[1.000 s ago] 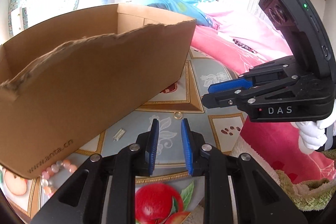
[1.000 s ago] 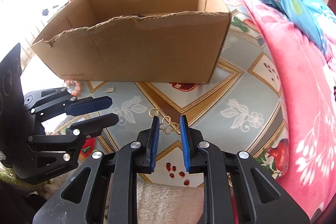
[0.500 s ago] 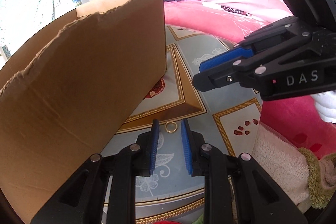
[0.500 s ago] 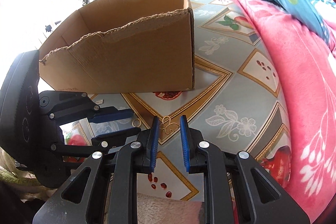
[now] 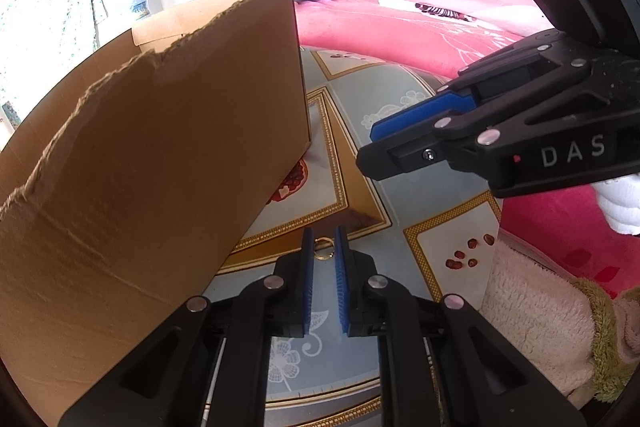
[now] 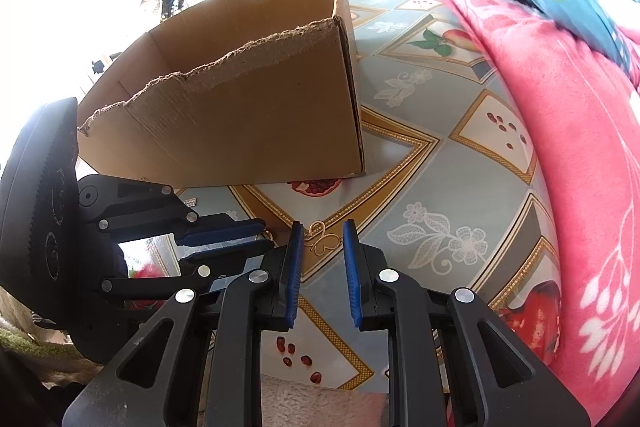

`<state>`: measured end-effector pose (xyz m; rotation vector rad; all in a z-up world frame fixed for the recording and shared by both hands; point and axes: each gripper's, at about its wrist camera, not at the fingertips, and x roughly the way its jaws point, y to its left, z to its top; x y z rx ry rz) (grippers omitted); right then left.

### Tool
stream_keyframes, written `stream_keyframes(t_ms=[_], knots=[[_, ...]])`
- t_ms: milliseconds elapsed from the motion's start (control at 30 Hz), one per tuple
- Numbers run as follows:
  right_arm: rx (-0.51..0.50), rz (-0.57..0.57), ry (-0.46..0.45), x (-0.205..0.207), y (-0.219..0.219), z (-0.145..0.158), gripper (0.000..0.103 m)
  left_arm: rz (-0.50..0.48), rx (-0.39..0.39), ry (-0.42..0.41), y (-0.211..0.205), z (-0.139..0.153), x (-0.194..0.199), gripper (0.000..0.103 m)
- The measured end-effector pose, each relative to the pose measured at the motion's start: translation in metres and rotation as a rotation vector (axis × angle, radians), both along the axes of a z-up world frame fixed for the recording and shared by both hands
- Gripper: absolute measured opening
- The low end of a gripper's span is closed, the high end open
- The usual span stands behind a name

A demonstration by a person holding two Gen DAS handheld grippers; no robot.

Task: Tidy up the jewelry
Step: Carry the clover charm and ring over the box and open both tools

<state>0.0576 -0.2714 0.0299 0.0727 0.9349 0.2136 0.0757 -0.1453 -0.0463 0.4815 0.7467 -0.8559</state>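
left gripper (image 5: 324,247) is angling down at the patterned tablecloth (image 5: 400,195), blue pads (image 5: 307,267) bracketing a small gold ring (image 5: 323,251) right at the tips. its jaws have just been closing in and are now sitting narrow on either side of the ring; cannot tell whether the pads are actually pressing it yet. the ring is lying on the cloth just off the near right corner of the torn cardboard box (image 5: 152,163). right gripper (image 6: 320,239) is hovering beside it, jaws holding a moderate gap with nothing clamped. a gold wire ornament with looping curls (image 6: 320,241) is lying on the cloth between and just beyond the right gripper's tips, not touched as far as the view shows. in the right wrist view the left gripper (image 6: 260,239) is coming in from the left, its tips near the right one's left finger. a small silver piece (image 6: 191,203) is lying by the box's front wall. pink blanket (image 6: 560,147) is lining the right edge of the cloth.
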Motion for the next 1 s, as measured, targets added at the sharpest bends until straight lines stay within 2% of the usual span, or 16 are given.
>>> stream_keyframes(t_ms=[233, 433, 600, 700, 767, 833, 1000], knots=[[-0.001, -0.008, -0.043, -0.010, -0.003, 0.015, 0.018, 0.001, -0.049, -0.023, 0.010, 0.023, -0.014, 0.009], [0.012, -0.016, -0.154, -0.027, -0.003, 0.055, 0.018, 0.000, -0.150, -0.076, 0.029, 0.077, -0.027, 0.010], [0.037, 0.026, -0.265, -0.024, 0.006, 0.092, 0.018, 0.064, -0.232, -0.137, 0.053, 0.124, -0.015, 0.010], [0.046, 0.064, -0.302, -0.008, 0.017, 0.106, 0.018, 0.136, -0.229, -0.158, 0.067, 0.137, 0.003, 0.010], [0.079, 0.101, -0.302, 0.009, 0.028, 0.109, 0.018, 0.198, -0.196, -0.140, 0.076, 0.137, 0.020, 0.010], [0.103, 0.126, -0.283, 0.028, 0.039, 0.107, 0.018, 0.258, -0.172, -0.084, 0.081, 0.131, 0.041, 0.010], [0.083, 0.153, -0.194, 0.075, 0.066, 0.087, 0.018, 0.367, -0.132, 0.035, 0.095, 0.106, 0.080, 0.010]])
